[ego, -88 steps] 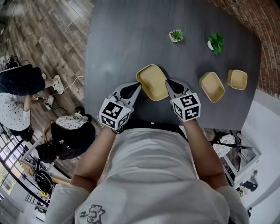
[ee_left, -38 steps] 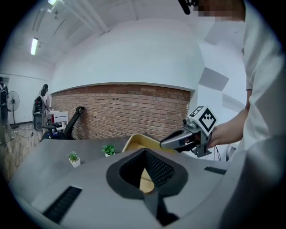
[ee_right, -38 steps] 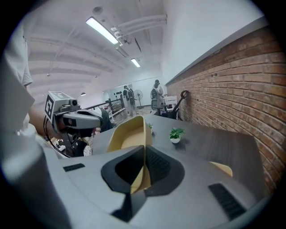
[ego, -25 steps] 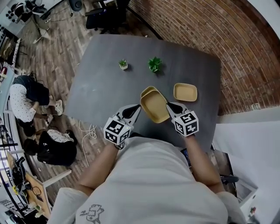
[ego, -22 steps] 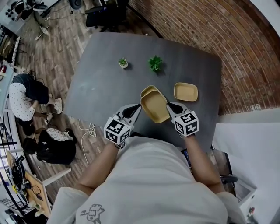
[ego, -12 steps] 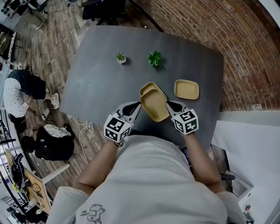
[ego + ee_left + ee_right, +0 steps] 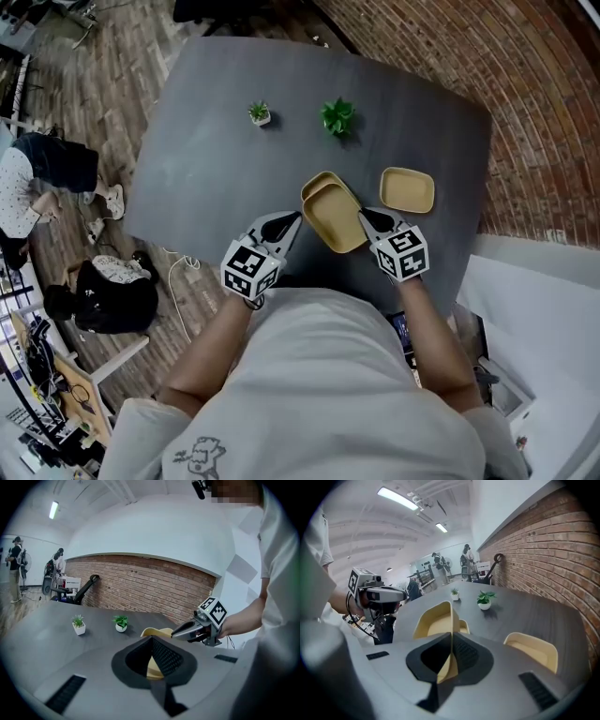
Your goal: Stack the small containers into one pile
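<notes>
Both grippers hold one yellow container (image 7: pixel 338 223) by opposite rims: my left gripper (image 7: pixel 298 217) is shut on its left rim and my right gripper (image 7: pixel 362 216) on its right rim. In the left gripper view the rim shows between the left gripper (image 7: pixel 151 639) jaws. The right gripper (image 7: pixel 451 635) pinches the wall of the container (image 7: pixel 432 619). The held container overlaps a second container (image 7: pixel 319 183) on the table behind it; I cannot tell whether they touch. A third container (image 7: pixel 407 189) lies to the right.
Two small potted plants (image 7: pixel 260 113) (image 7: pixel 337 116) stand at the far side of the dark grey table (image 7: pixel 216 159). A brick wall (image 7: pixel 525 84) runs along the right. People and bags are on the wood floor at the left.
Since the oldest frame both grippers have carried the container rightward, to over the second container. In the last second it has stayed there, easing slightly farther over it.
</notes>
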A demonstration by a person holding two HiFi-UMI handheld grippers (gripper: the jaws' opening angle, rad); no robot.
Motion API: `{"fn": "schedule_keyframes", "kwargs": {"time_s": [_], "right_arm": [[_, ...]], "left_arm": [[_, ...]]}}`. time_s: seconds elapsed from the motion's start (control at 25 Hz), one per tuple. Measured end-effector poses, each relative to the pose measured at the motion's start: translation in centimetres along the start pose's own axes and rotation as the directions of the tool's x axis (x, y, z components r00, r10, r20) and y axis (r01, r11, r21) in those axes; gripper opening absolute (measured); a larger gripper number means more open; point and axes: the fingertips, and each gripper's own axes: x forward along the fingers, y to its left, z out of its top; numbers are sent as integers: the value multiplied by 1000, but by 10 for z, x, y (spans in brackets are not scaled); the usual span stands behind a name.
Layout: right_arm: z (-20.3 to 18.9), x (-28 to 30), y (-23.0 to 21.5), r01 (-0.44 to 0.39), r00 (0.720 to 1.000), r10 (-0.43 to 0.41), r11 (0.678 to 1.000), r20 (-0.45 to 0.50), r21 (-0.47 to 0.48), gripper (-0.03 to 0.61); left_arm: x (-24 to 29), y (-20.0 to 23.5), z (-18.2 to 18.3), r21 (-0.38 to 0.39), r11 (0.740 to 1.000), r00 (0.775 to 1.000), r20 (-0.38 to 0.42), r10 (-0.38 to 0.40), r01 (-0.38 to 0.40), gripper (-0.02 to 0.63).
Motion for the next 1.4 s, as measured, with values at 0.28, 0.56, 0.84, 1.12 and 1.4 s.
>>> {"fn": "schedule_keyframes", "kwargs": {"time_s": [0.28,0.56,0.84,1.12,1.4], "right_arm": [[-5,18,-14,-12,999,13,999,-36,33,18],[-8,42,-25,-37,997,41,997,-64,72,18],[-18,63,-29,-58,991,68,994,-113,90,18],[-28,75,-32,-64,987,77,994,-143,94,18],[-33,81,-34,-53,984,68,995,-165,90,22]], "left_arm": [[13,18,-10,-31,999,999,-37,9,-10,11],[30,31,-21,-63,998,998,-70,-6,2,11],[41,40,-28,-85,996,995,-97,-23,15,11],[47,48,-32,-96,995,994,-110,-26,15,11],[55,53,-37,-111,993,990,-131,-43,29,11]]}}
